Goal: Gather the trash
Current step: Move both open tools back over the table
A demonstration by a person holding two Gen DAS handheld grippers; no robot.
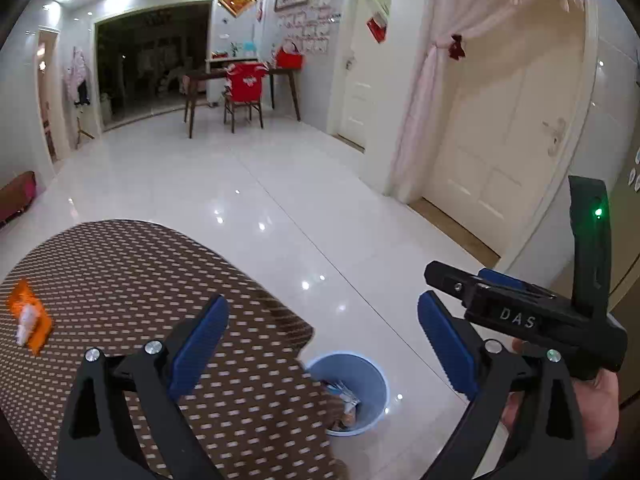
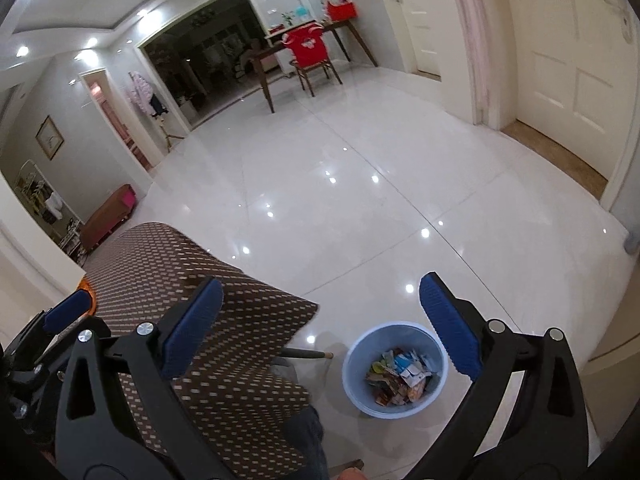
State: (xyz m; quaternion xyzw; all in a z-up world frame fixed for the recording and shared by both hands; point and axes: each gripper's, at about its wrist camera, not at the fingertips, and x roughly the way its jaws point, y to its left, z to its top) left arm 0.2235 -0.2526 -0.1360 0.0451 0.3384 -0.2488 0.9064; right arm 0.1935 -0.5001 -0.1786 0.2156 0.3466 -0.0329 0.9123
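An orange snack wrapper [image 1: 30, 316] with a white scrap on it lies at the left of the brown dotted tablecloth [image 1: 132, 276]. A light blue trash bin [image 2: 396, 368] stands on the floor by the table's corner, holding several wrappers; it also shows in the left wrist view [image 1: 352, 392]. My left gripper [image 1: 322, 344] is open and empty above the table's edge. My right gripper [image 2: 320, 328] is open and empty, high above the bin. The right gripper also shows in the left wrist view [image 1: 472, 280], to the right of the left one.
The white tiled floor [image 2: 360, 200] stretches beyond the table. A dark table with a red-covered chair [image 1: 244, 88] stands far back. Cream doors [image 1: 500, 128] are at the right. A low brown bench [image 2: 110, 216] is by the left wall.
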